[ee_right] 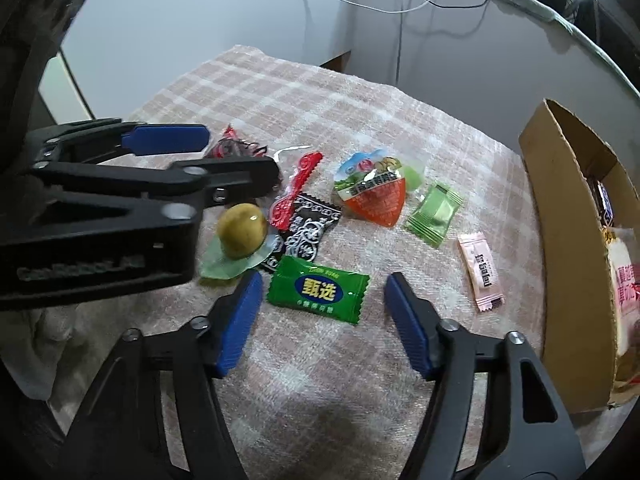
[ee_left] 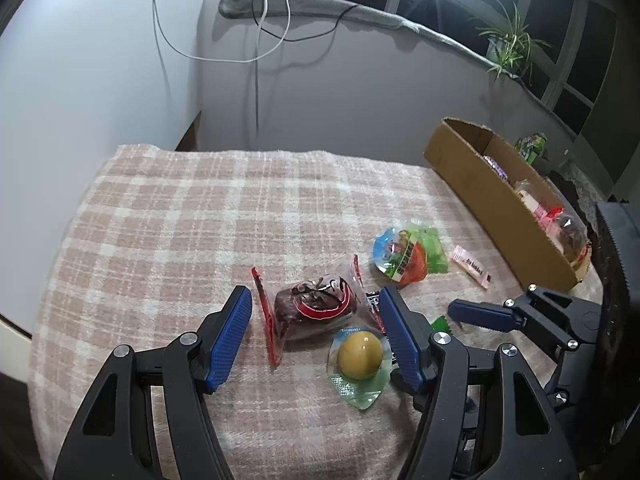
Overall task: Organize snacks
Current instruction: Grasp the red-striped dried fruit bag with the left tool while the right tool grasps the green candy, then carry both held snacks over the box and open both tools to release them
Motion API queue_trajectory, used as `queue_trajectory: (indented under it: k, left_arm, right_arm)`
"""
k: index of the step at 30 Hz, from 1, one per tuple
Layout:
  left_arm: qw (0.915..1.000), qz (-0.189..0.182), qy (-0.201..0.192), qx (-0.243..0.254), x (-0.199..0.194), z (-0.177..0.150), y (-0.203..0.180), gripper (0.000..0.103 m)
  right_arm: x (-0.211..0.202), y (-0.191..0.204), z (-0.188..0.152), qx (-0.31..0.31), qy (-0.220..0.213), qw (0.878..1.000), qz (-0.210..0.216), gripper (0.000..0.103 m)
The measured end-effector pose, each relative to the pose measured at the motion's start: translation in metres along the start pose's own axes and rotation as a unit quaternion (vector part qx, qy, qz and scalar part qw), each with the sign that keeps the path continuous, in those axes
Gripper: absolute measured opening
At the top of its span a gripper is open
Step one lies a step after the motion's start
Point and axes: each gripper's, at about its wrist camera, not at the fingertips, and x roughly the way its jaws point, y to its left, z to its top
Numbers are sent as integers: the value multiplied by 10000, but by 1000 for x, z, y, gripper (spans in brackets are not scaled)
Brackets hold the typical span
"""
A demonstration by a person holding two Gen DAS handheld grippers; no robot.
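Several snacks lie on a pink plaid cloth (ee_left: 200, 220). My left gripper (ee_left: 316, 304) is open, its jaws either side of a clear red-edged packet with a dark snack (ee_left: 312, 304) and a packed yellow-brown egg (ee_left: 359, 355). My right gripper (ee_right: 324, 292) is open around a green candy packet (ee_right: 318, 290). The egg (ee_right: 241, 231), a black patterned packet (ee_right: 308, 224), an orange strawberry-shaped jelly (ee_right: 374, 196), a light green packet (ee_right: 435, 214) and a pink sachet (ee_right: 481, 276) lie ahead. A cardboard box (ee_right: 568, 264) at the right holds packets.
The left gripper (ee_right: 168, 152) shows in the right wrist view at the left. The box (ee_left: 496, 204) stands at the cloth's right edge. A wall with hanging cables, a window sill and a plant (ee_left: 508, 44) lie beyond the table.
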Motion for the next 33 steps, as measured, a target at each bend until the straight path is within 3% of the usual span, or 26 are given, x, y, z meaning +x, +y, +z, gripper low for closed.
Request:
queue_trajectory:
  k: [3, 11, 13, 14, 21, 33]
  left_arm:
    - [10000, 58, 50, 39, 5, -1, -1, 65]
    - [9998, 24, 116, -149, 10, -2, 8, 65]
    - [9999, 16, 110, -125, 10, -4, 7, 64]
    - [9999, -1, 110, -114, 10, -4, 7, 59]
    - [9999, -56, 65, -120, 6, -6, 8, 53]
    - [9997, -131, -153, -103, -8, -1, 6, 52]
  right_arm:
    - [-1, 4, 0, -117, -11, 9999, 76, 50]
    - [-6, 1, -6, -197, 58, 9996, 170, 40]
    - [-8, -2, -8, -190, 70, 9996, 188, 39]
    - [-8, -3, -8, -164, 74, 9996, 195, 38]
    - [-13, -11, -11, -10, -22, 9997, 247, 38]
    - [-45, -31, -11, 229, -396, 9985, 284, 38]
